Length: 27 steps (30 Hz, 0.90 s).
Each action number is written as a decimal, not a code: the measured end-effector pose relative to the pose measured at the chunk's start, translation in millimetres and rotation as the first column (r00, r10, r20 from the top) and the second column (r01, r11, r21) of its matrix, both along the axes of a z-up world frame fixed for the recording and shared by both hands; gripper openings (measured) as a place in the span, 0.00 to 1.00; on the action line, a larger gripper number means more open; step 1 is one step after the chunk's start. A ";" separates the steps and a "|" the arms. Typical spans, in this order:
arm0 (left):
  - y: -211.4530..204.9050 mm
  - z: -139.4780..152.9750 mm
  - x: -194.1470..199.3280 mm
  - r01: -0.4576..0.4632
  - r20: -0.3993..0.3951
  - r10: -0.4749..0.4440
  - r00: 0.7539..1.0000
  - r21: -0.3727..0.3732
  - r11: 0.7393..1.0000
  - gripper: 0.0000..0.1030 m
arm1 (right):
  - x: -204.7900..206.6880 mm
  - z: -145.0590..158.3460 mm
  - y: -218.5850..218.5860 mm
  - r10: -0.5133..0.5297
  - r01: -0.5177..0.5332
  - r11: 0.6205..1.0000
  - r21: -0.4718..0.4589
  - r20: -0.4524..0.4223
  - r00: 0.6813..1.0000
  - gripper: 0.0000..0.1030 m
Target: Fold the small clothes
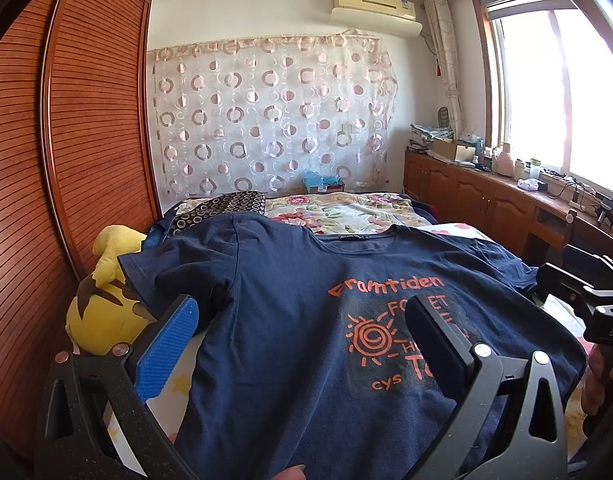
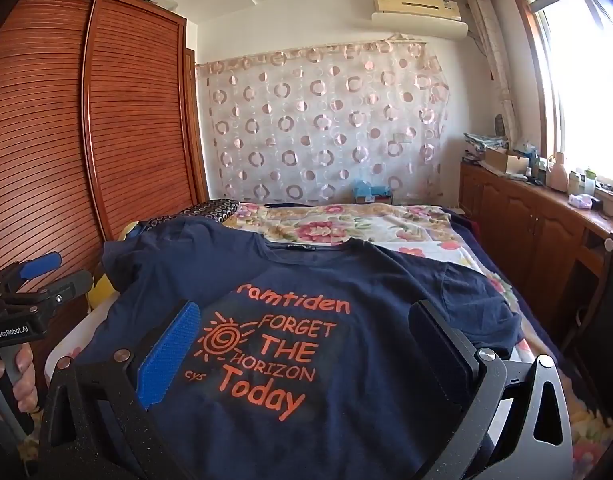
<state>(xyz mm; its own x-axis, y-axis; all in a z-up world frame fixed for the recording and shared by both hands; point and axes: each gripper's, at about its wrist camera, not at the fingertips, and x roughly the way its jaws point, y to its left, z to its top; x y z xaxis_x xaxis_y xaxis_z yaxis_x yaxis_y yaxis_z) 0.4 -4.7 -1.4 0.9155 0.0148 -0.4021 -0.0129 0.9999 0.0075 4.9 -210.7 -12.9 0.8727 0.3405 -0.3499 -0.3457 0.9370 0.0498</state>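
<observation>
The hem of a navy T-shirt (image 2: 346, 360) lies nearest both cameras, spread print-side up on a bed (image 2: 386, 224) with its collar pointing away toward the far curtain. The left gripper (image 1: 302, 328) hangs over the shirt's left half with its fingers spread wide and nothing between them, the blue pad (image 1: 166, 348) just past the left side seam near the short sleeve. The right gripper (image 2: 304, 332) hangs likewise over the right half, fingers also wide apart and empty, framing the orange print. The shirt's long axis runs straight ahead from hem to collar, so each sleeve lies ahead and outward of its own gripper, neither clearly nearer. A first fold likely starts from those outer edges. A yellow plush toy (image 1: 102, 304) sits just beside the left sleeve, against the wardrobe (image 1: 86, 120).
</observation>
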 end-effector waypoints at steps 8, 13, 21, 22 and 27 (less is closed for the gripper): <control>-0.7 0.0 -0.3 0.000 0.001 0.000 1.000 0.002 1.000 1.00 | -1.9 0.1 0.5 0.004 -0.004 1.000 -0.003 0.001 1.000 1.00; -1.0 -0.2 -0.3 0.000 0.002 0.000 1.000 0.004 1.000 1.00 | -2.2 -0.4 0.5 0.006 -0.006 1.000 -0.002 -0.002 1.000 1.00; -1.4 -0.2 -0.6 0.000 0.003 0.000 1.000 0.006 1.000 1.00 | -1.7 -0.7 0.2 0.005 -0.005 1.000 -0.002 -0.003 1.000 1.00; -1.4 -0.2 -0.5 0.000 0.004 0.000 1.000 0.006 1.000 1.00 | -2.0 -0.7 0.2 0.005 -0.005 1.000 -0.002 -0.003 1.000 1.00; -1.7 -0.1 -0.5 0.000 0.003 0.000 1.000 0.008 1.000 1.00 | -1.7 -0.7 0.0 0.005 -0.005 1.000 -0.002 -0.002 1.000 1.00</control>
<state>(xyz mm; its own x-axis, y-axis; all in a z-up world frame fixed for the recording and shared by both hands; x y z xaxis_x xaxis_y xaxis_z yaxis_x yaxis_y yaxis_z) -0.1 -6.3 -1.5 0.9167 0.0180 -0.3991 -0.0130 0.9998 0.0153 3.2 -210.7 -13.6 0.8703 0.3442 -0.3524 -0.3501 0.9354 0.0489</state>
